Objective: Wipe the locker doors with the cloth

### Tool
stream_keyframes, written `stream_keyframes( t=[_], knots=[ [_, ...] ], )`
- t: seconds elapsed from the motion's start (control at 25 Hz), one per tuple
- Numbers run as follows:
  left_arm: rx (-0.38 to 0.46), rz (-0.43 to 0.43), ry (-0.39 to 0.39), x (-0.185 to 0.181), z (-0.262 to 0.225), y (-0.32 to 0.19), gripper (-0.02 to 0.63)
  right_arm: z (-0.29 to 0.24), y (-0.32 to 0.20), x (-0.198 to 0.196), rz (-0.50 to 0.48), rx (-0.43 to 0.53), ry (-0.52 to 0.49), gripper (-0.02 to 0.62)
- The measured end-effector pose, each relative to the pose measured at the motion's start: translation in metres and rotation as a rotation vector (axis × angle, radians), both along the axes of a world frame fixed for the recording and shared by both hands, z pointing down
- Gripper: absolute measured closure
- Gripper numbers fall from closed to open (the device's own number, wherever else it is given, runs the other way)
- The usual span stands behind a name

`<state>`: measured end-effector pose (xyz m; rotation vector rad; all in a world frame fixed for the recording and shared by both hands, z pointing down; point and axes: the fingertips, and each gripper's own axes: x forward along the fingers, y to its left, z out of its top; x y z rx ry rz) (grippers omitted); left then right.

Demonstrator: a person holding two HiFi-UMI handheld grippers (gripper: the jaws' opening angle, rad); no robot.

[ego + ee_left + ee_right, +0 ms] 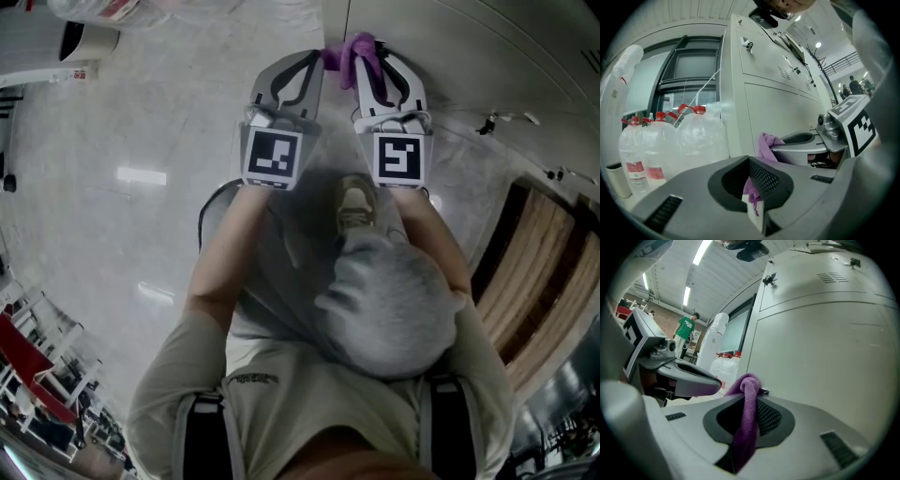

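Pale grey metal locker bank (773,61) fills my right side, doors shut and keys in the upper locks. Beside it stand large clear plastic bottles with red caps (701,136). Their contents look clear, but I cannot tell the fill level. The red-and-white labels (635,171) are too blurred to read.

Left gripper (298,75): jaws narrow, pinching one end of the purple terry cloth (354,52). Right gripper (389,75): jaws clamped on the other end, with a strand lying along its slot.

The cloth is bunched into a rope. Its long axis runs gripper to gripper, near the locker face.
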<state>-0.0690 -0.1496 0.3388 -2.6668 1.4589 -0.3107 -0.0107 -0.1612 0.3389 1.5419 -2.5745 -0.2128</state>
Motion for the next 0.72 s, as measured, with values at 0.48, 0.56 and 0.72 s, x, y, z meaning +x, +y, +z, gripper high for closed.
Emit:
stream_keyframes(
  t=[0.48,0.56,0.72],
  knots=[
    [-0.001,0.135,0.023,0.062,0.002,0.007,0.603,0.002,0.013,0.080,0.166,-0.018,0.049,0.541],
    [-0.004,0.163,0.032,0.075,0.004,0.009,0.603,0.003,0.016,0.097,0.199,-0.019,0.061,0.541],
    [-0.013,0.219,0.052,0.104,0.006,0.012,0.603,0.005,0.024,0.135,0.279,-0.029,0.090,0.541]
  ],
)
